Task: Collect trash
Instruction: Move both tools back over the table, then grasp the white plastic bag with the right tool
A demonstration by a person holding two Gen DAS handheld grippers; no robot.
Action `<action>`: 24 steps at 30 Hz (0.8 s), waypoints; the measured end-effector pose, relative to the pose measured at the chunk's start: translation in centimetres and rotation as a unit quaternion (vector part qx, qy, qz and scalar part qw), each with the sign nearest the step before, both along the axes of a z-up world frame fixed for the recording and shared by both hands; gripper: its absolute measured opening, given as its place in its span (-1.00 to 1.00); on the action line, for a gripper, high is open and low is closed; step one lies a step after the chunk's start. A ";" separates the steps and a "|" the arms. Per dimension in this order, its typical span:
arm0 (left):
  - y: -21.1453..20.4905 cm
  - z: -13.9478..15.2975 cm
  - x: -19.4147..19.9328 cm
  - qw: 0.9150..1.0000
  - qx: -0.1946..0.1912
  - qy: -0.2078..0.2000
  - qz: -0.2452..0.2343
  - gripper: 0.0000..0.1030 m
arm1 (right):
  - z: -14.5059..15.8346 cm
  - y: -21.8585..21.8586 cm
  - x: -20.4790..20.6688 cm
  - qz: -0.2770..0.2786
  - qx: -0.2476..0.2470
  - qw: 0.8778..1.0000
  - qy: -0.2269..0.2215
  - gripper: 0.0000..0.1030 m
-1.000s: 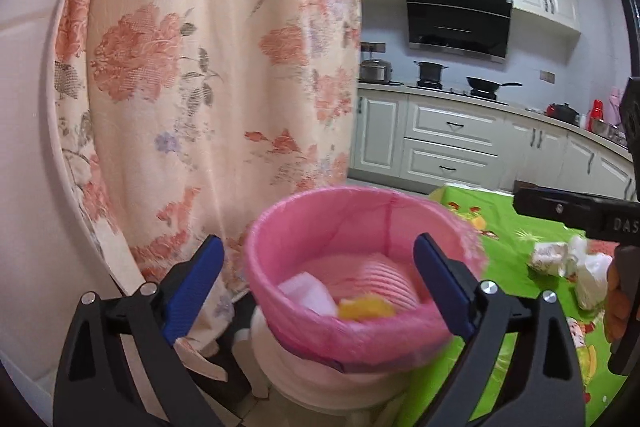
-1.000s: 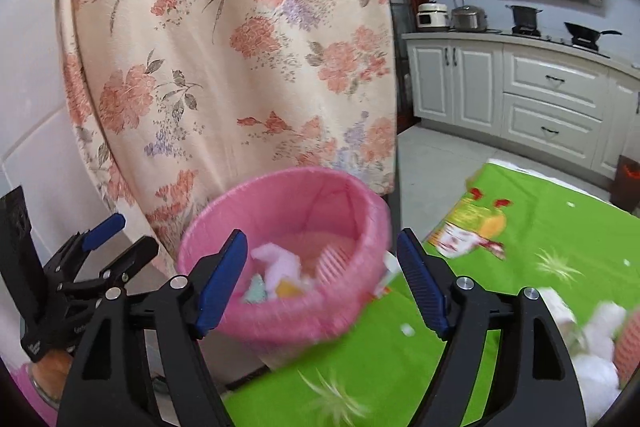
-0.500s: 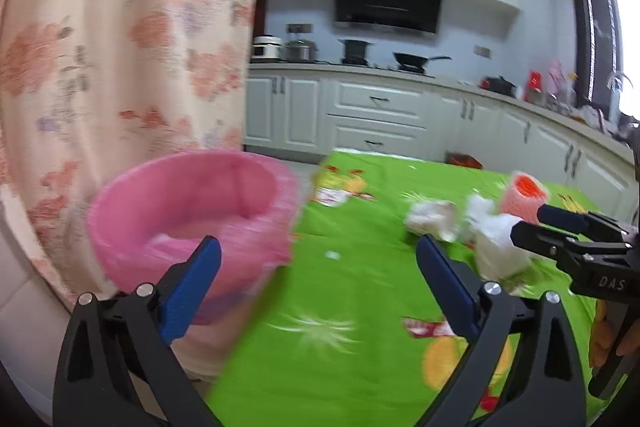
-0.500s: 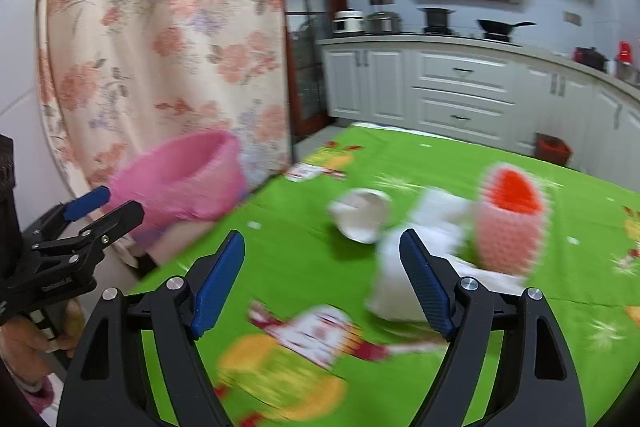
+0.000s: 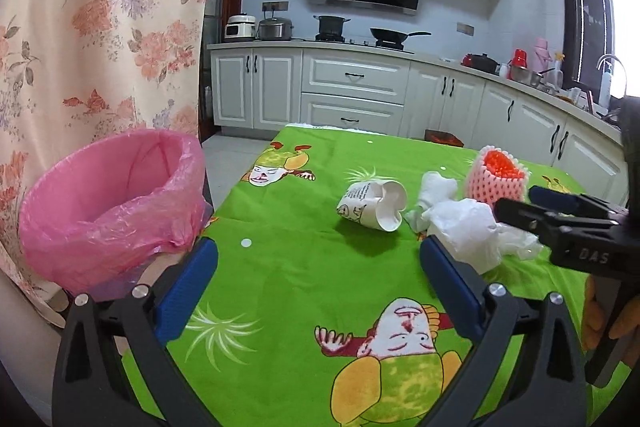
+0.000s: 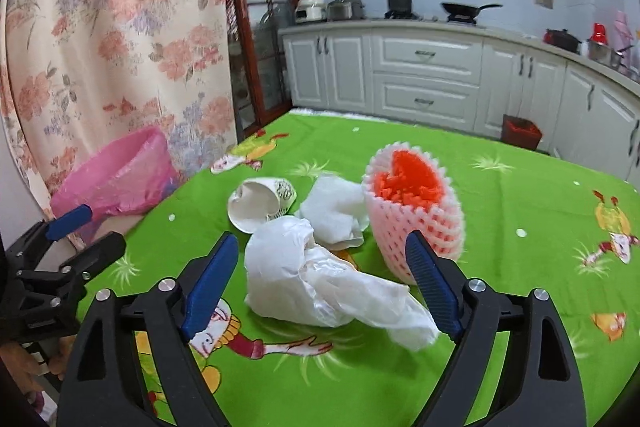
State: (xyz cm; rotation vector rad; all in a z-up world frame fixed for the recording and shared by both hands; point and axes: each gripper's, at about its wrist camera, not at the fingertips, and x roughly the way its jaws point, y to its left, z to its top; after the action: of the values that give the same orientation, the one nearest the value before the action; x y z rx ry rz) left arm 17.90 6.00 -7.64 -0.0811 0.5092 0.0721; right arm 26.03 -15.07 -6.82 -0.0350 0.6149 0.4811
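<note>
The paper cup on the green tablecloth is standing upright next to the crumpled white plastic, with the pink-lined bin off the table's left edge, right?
Not quite. The paper cup lies tipped on its side, as the left wrist view shows. It is beside the crumpled white plastic, and the pink-lined bin sits off the table's left edge.

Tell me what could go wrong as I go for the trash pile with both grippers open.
1. The white plastic bag lies against the crumpled tissue and the foam fruit net; the right gripper, jaws opening around it, may drag those along.
2. The crushed paper cup lies on its side and could roll from the left gripper.
3. The pink-lined bin sits off the table edge, so drops may miss.
</note>
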 end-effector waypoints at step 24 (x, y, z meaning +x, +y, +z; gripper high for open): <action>-0.6 0.7 -0.1 1.000 0.018 -0.001 -0.019 0.90 | -3.9 0.7 -0.1 0.013 -0.036 0.998 0.053 -0.14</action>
State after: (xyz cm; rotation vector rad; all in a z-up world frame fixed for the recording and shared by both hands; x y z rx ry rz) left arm 17.76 5.37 -6.90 -0.0367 0.5066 0.0446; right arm 25.90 -14.35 -10.77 -0.0862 0.7370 0.4884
